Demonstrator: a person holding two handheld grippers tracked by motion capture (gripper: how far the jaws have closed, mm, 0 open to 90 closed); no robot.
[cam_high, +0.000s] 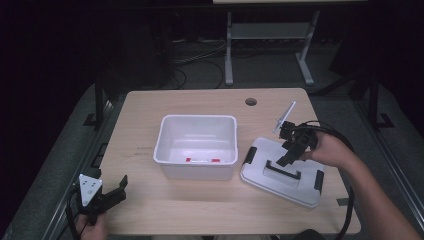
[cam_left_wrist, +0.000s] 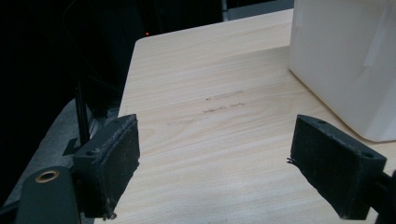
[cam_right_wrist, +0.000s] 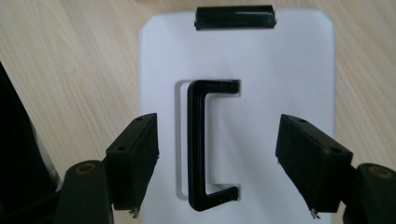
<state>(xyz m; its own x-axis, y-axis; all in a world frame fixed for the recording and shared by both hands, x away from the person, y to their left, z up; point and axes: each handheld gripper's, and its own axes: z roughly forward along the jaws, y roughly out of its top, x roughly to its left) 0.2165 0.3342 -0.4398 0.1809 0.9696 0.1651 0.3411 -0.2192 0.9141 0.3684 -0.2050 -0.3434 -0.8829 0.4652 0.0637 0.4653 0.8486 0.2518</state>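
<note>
- White plastic lid (cam_high: 282, 172) lies at four o'clock of the open bin (cam_high: 196, 146); right gripper (cam_high: 291, 150) hovers spread above its black handle (cam_right_wrist: 198, 144).
- Risk: off-centre jaws could skid the lid.
- Left gripper (cam_high: 116, 187) idles, spread, at seven o'clock.

The left gripper (cam_high: 117, 187) rested near the table's front left corner, jaws wide; the right gripper (cam_high: 285, 157) hovered toward the right edge, jaws spread.

White lid (cam_high: 282, 176) — black handle (cam_right_wrist: 201, 144) — pale wood table (cam_high: 200, 105).
</note>
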